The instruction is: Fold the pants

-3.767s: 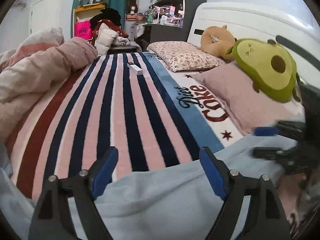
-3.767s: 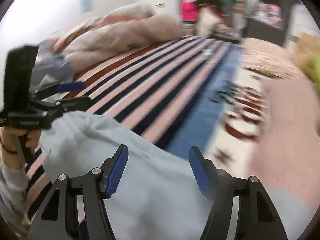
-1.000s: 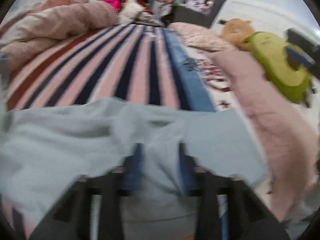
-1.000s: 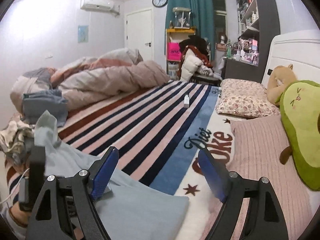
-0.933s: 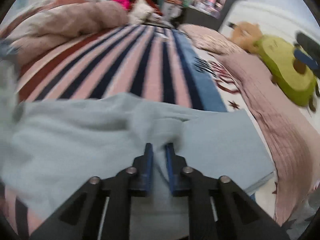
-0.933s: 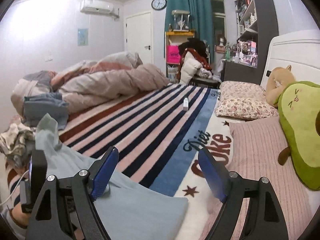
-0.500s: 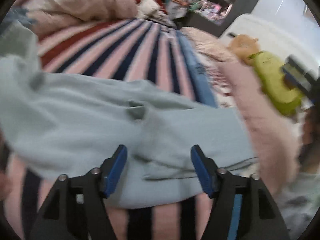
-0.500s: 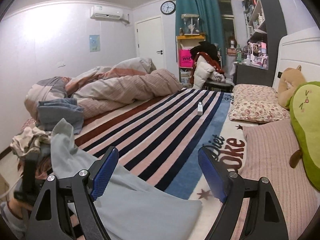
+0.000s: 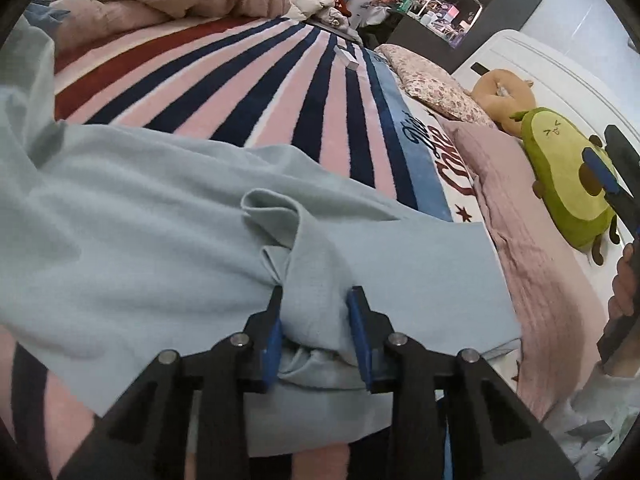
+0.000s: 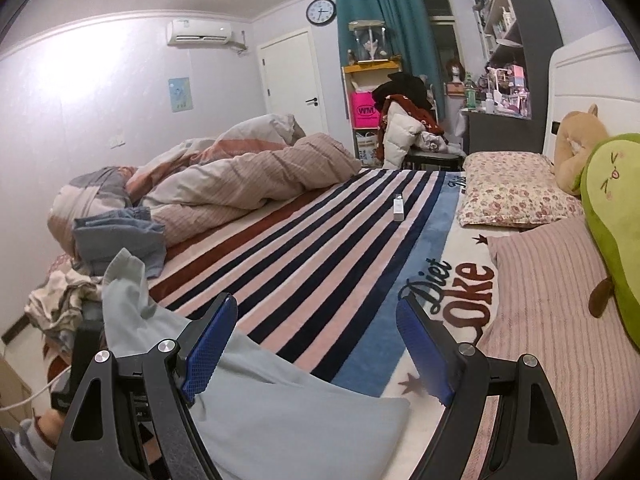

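Pale blue soft-knit pants (image 9: 132,240) lie spread across the near end of the bed, on a pink, navy and dark-red striped fleece blanket (image 9: 256,92). The cloth runs from the left edge of the left wrist view to a straight folded edge just beside the ribbed dusty-pink pillow (image 9: 532,240).

Left gripper (image 9: 316,320): blue-padded fingers (image 9: 271,340) drawn in close, clamped on a raised ridge of the pants fabric. The pinched fold stands up between the pads and peaks in a loose flap just beyond the tips. More blue cloth bunches beneath the jaws.

Right gripper (image 10: 316,344): fingers (image 10: 210,350) wide apart, nothing between them. It hangs above the bed; the pants (image 10: 280,412) lie below and to its left, their corner reaching under the gap but not touching either pad. One end of the garment rises in a peak at the left of the right wrist view, beside the left gripper's dark body.

In the left wrist view, the right gripper shows at the far right edge, held in the person's hand (image 9: 624,284), well apart from the pants.

Surroundings: green avocado-shaped plush toy (image 9: 568,184) by the white headboard; floral pillow (image 10: 516,188); rumpled pink-beige duvet (image 10: 240,172); small white box (image 10: 398,208) on the stripes.
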{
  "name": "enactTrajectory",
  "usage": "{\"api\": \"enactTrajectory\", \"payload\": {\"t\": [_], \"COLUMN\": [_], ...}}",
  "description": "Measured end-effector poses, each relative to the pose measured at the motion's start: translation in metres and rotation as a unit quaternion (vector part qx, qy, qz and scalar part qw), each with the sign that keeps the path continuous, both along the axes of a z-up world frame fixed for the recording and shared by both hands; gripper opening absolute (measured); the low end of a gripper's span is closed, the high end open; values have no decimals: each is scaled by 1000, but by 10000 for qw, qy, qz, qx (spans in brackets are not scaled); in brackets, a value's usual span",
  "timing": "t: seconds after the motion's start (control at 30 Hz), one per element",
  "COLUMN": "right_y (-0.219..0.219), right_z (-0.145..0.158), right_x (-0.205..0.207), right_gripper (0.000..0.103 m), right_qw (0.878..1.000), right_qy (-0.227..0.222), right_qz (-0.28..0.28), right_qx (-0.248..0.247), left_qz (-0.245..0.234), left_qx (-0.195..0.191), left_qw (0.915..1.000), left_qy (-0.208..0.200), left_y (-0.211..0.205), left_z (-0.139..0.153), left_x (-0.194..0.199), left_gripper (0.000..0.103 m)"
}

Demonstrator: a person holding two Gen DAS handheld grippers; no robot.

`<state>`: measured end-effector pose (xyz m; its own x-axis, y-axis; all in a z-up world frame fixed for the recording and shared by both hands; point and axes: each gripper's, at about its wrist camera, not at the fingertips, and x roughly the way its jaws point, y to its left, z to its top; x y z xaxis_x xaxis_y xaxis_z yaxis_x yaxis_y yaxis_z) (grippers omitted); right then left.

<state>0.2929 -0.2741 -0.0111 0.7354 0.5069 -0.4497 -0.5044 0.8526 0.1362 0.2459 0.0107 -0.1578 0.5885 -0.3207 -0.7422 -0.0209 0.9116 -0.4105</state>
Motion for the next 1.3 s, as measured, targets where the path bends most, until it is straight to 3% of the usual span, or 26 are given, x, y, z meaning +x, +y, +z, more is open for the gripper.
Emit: {"api": "enactTrajectory", "payload": {"t": [0.1,0.2,0.37,0.43,0.47,0.53,0.57,0.63,0.73,0.83,1.07,1.2,1.27,1.3], "right_y": [-2,-3,-6,-9,-9,-11,-11,-10,-10,-9,1,19,26,29], "right_z": [1,2,4,5,5,5,4,4,3,3,-4,-15,-19,-20], "right_x": [1,1,1,1,1,1,1,2,2,1,8,16,18,19], "right_gripper": [79,79,79,79,79,79,79,79,79,79,79,79,79,79], "right_qw": [9999,9999,9996,9995,9994,9993,9993,9993,9991,9990,9989,9990,9988,9984], "right_qy": [19,18,25,20,22,44,51,60,72,73,205,365,413,444], "right_qz": [45,41,43,48,46,45,51,57,63,108,186,197,254,310], "right_qx": [115,154,264,314,339,376,374,367,402,419,367,145,113,130], "left_qz": [-244,-449,206,429,417,323,325,455,736,1455,1820,1673,1626,1602], "left_qx": [243,364,1196,1333,1211,953,1017,1328,1320,1949,2674,2513,2479,2407], "left_qw": [9993,9980,9916,9889,9908,9948,9942,9897,9869,9680,9452,9530,9549,9572], "left_qy": [-165,-255,-443,-502,-435,-160,-112,-269,-556,-616,-433,-262,-141,-95], "left_y": [-11,-18,12,29,38,51,53,61,89,123,176,204,214,215], "left_z": [9,14,24,31,31,25,25,35,59,83,93,82,73,72], "left_x": [-8,-10,0,0,-1,0,-2,-10,-18,-16,-1,17,28,32], "left_gripper": [11,7,7,7,7,19,27,64,67,74,74,73,64,51]}}
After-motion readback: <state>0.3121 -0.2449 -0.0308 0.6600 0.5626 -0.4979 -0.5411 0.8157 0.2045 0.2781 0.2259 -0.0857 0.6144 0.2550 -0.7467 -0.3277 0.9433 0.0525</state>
